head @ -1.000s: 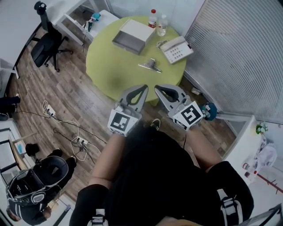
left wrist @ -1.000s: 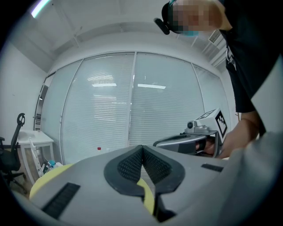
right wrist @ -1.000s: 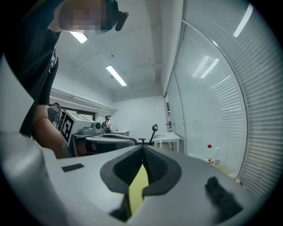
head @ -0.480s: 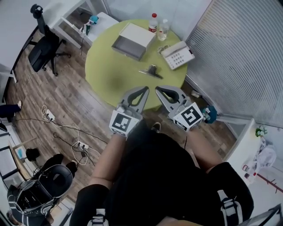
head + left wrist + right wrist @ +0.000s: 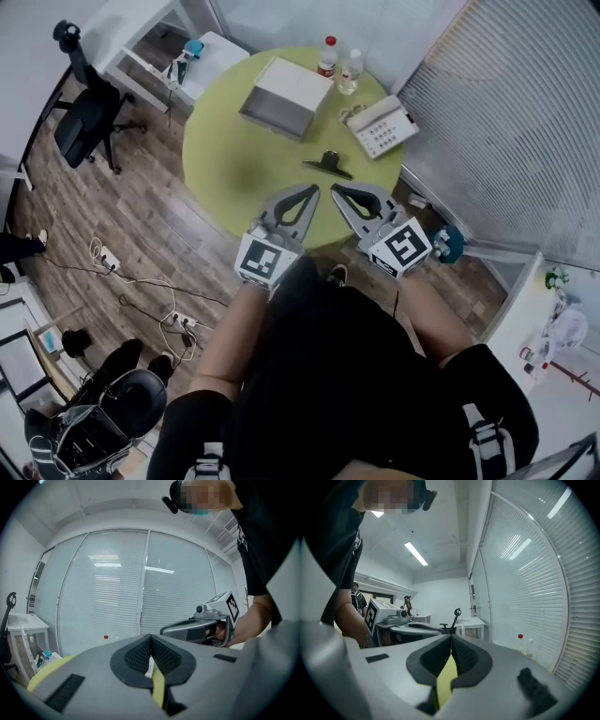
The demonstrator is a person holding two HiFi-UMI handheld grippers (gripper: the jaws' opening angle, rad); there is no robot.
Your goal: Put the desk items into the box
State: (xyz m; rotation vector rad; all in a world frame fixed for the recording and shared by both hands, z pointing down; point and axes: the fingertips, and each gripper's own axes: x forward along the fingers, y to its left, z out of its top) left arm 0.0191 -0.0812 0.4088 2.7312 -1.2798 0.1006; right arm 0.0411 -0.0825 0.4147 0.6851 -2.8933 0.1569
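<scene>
A round green table [image 5: 234, 159] carries an open grey-white box [image 5: 286, 97], a white telephone [image 5: 384, 127], a black clip-like item [image 5: 328, 164] and two bottles [image 5: 328, 56]. Both grippers are held side by side over the table's near edge, short of all the items. My left gripper [image 5: 310, 190] is shut with nothing in it; its tips [image 5: 150, 637] meet. My right gripper [image 5: 336, 189] is shut and empty too, tips [image 5: 451, 637] touching. Each gripper view shows the other gripper beside it, against window blinds or the room.
A black office chair [image 5: 84, 122] and a white side table [image 5: 202, 56] stand left of the green table. Cables and a power strip [image 5: 169, 309] lie on the wooden floor. Blinds [image 5: 506, 122] run along the right. A dark bag [image 5: 103, 422] sits at bottom left.
The table and its items have slid slightly lower and right in the head view. Both grippers keep the same shut pose in front of the body.
</scene>
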